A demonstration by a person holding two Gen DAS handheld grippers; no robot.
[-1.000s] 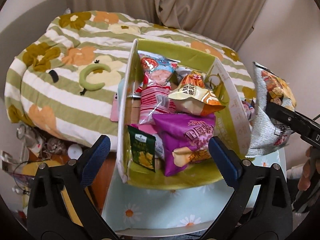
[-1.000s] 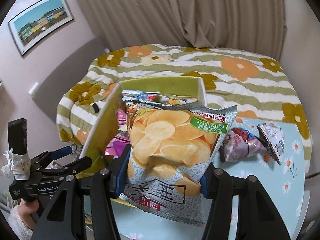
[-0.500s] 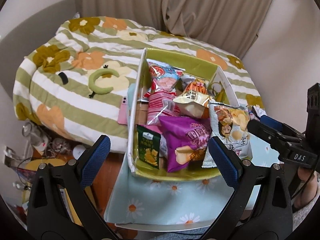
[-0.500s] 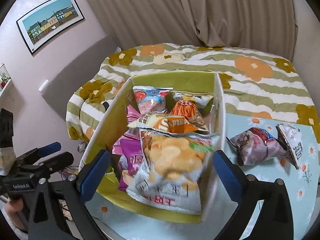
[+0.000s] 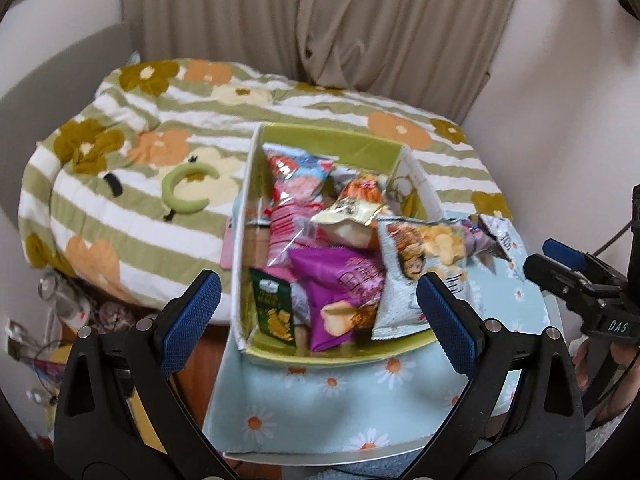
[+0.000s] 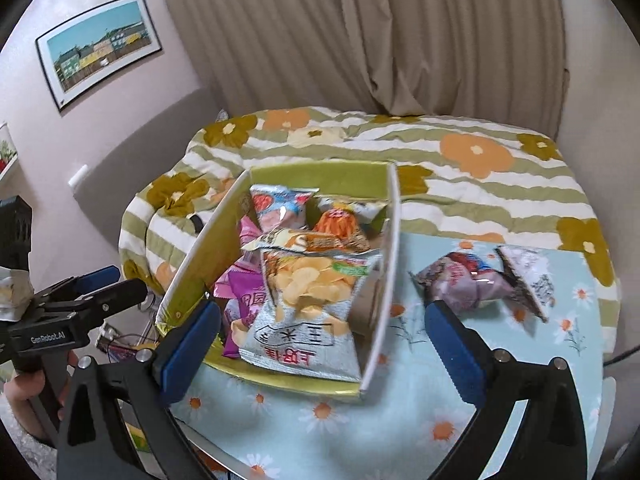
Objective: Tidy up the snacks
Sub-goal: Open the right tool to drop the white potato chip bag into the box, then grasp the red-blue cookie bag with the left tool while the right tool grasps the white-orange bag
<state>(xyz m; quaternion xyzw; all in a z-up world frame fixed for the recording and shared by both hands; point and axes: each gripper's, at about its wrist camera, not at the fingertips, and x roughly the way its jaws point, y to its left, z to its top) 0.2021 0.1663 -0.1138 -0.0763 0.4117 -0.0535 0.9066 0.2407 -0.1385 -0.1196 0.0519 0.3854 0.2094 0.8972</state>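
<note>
- On the far left, the bed wears a green-striped quilt with orange and brown flowers; a green curved headband lies on it, well apart from the table.
- The left gripper hangs over the near edge of the table, its blue pads spread wide with nothing between them.
- The green box stands on the daisy-print cloth toward the table's left edge, its far wall against the bed.
- Inside it, along the left wall, a small dark green packet stands upright at the near corner; a purple bag lies just beside it.
- Farther back lie a pink striped packet, a red-and-blue bag at the far wall, and an orange packet beside a cream one.
- The silver chip bag leans against the box's right wall at the near end, partly over the purple bag, print upside down in the right wrist view.
- The right gripper hovers before the box, jaws spread as far as they go, touching nothing; the chip bag sits beyond its pads, free.
- Right of the box, on the cloth toward the table's far right corner, lie two crumpled snack packs, touching each other.
</note>
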